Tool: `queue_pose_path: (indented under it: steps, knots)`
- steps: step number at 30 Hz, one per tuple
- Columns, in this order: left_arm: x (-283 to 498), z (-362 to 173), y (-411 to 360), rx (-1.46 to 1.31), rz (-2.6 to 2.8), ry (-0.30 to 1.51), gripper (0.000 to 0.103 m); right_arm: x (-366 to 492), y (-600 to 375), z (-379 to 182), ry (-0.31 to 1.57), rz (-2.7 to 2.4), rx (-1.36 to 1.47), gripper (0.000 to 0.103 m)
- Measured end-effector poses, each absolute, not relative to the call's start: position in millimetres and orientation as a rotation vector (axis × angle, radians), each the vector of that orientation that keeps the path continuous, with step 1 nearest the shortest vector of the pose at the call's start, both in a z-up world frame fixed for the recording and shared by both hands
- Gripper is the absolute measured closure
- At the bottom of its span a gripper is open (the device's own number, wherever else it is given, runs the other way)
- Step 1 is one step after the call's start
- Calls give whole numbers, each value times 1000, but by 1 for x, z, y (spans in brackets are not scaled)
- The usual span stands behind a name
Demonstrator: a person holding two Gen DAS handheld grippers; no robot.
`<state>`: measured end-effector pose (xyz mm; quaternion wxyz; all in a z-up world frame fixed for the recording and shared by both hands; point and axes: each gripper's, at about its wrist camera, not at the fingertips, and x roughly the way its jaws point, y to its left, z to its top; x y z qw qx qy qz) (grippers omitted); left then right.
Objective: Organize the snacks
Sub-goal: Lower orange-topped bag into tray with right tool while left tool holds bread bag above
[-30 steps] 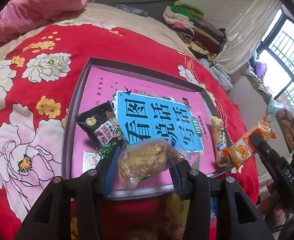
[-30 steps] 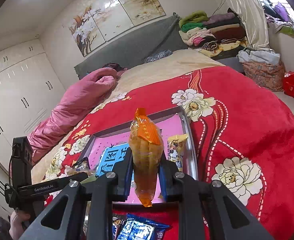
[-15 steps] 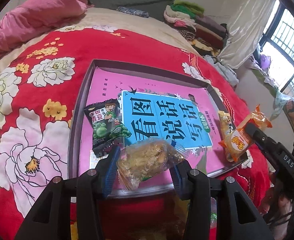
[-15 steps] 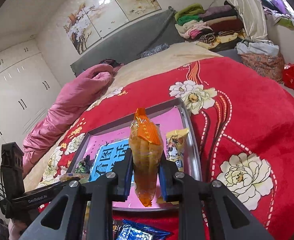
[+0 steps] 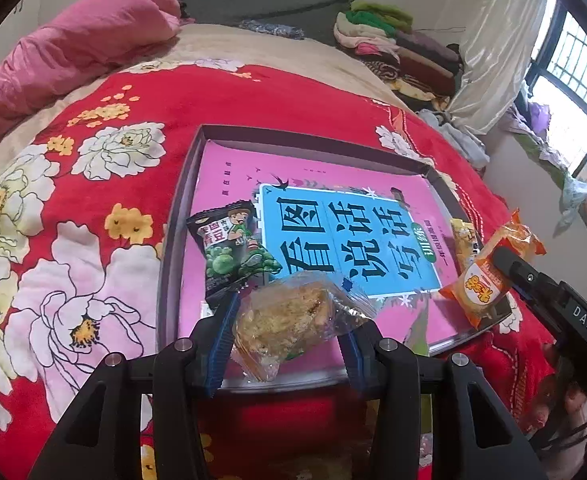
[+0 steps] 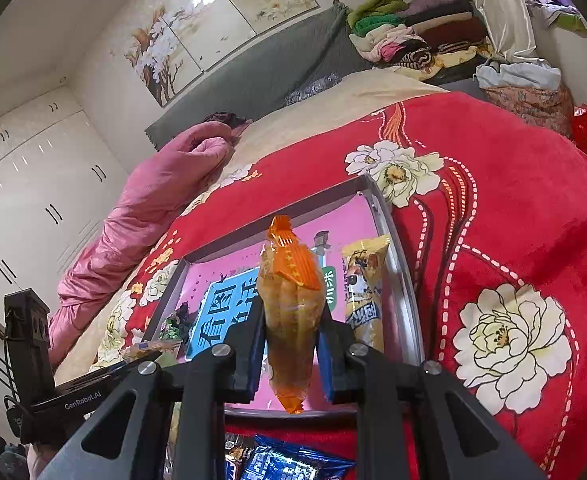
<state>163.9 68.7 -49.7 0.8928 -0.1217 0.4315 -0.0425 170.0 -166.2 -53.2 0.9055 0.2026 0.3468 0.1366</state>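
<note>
Both claws are pinching crinkly packs, the left gripper [image 5: 289,340] on a clear-wrapped pastry [image 5: 293,320] and the right gripper [image 6: 289,356] on an orange snack pack [image 6: 291,312], so honestly either slick wrapper could slide out before it's over the tray [image 5: 173,248] and land on the blanket [image 5: 93,200].

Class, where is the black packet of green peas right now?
In the left wrist view, the black pea packet lies in the tray, along its left side, beside the blue book.

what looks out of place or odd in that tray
The snack tray is lined with a pink book, with a blue book on top of it, unusual for a snack container. The green pea packet lies askew, overlapping the blue book's corner. Nothing looks spilled or torn.
</note>
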Motion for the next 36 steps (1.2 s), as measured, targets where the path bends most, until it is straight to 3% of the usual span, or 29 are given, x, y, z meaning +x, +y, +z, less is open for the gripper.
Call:
queue_pose_path:
  steps: [26,30,36]
  knots:
    - [163,-51,75,-272,-74,903,53,170,-167,-62,762,221,377,77]
    - [163,-51,77,-295,-84,899,53,169,-169,-60,757,196,371,71]
    - [163,-50,78,-305,-83,899,53,166,-174,-57,746,171,363,70]
